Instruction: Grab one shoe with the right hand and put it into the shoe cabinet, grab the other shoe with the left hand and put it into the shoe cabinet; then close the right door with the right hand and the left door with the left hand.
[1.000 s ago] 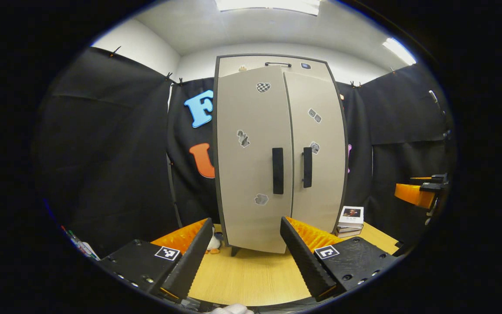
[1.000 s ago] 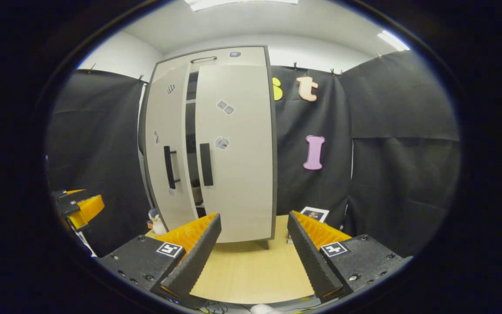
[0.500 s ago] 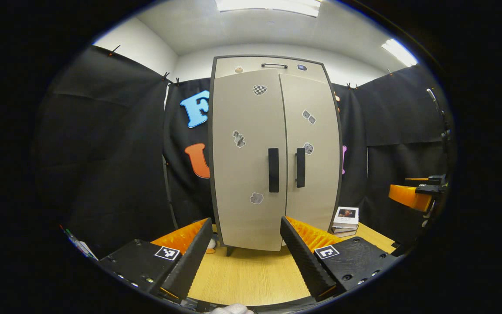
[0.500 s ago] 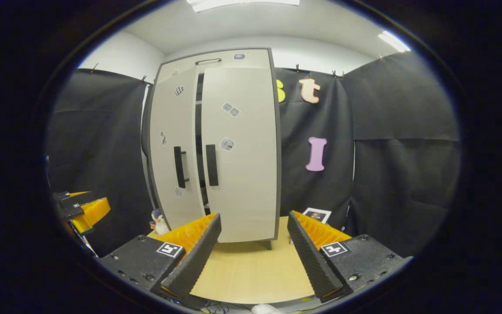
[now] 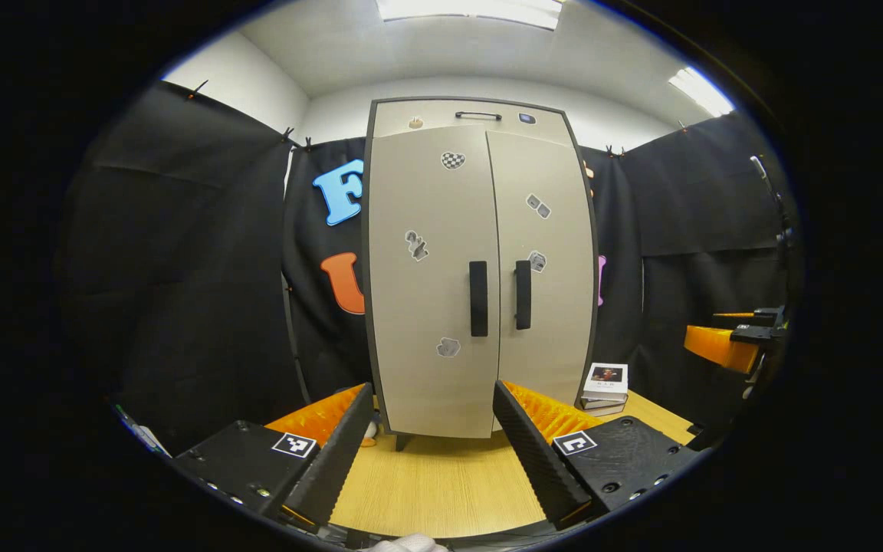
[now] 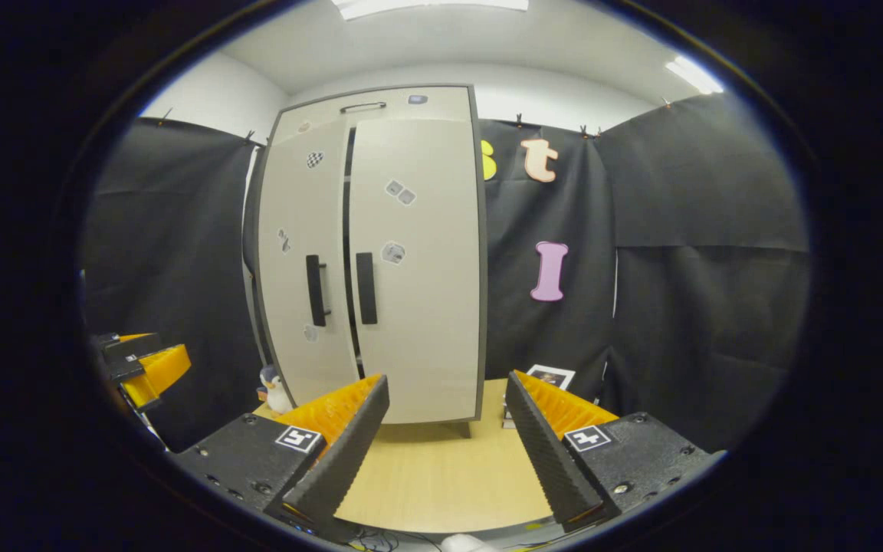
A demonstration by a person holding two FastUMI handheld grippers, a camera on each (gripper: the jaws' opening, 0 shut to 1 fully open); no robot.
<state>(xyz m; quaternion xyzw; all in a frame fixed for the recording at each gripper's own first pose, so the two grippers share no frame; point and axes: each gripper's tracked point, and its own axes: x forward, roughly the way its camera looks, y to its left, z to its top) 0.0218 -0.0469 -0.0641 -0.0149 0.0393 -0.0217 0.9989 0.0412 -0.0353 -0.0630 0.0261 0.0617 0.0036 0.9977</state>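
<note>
Shoe cabinet (image 5: 480, 276): stood upright on the wooden tabletop (image 5: 441, 483), straight ahead of the left gripper (image 5: 430, 452) and well apart from it; the tall axis is vertical.
Left door (image 5: 430, 276): seen nearly flush in the left gripper view, yet in the right gripper view a thin dark slit is seen between it and the right door (image 6: 418, 268), so it is judged not fully shut.
Handles: two dark vertical bars, the left handle (image 5: 477, 298) and the right handle (image 5: 523, 284), set side by side at the doors' meeting edge.
Shoes: judged to be inside the cabinet; hidden by the doors.
Left gripper jaws: held wide apart, nothing between them, aimed at the lower part of the left door.
Right gripper (image 6: 445, 452): jaws likewise held apart and empty; the cabinet is seen ahead and to its left.
Nearer hand: the left, judged by its head-on line to the left door.
Coming move: a forward push on the left door face is judged to be called for.
Bystanders: a small penguin toy (image 6: 276, 389) beside the cabinet's left foot, stacked books (image 5: 606, 383) at its right.
</note>
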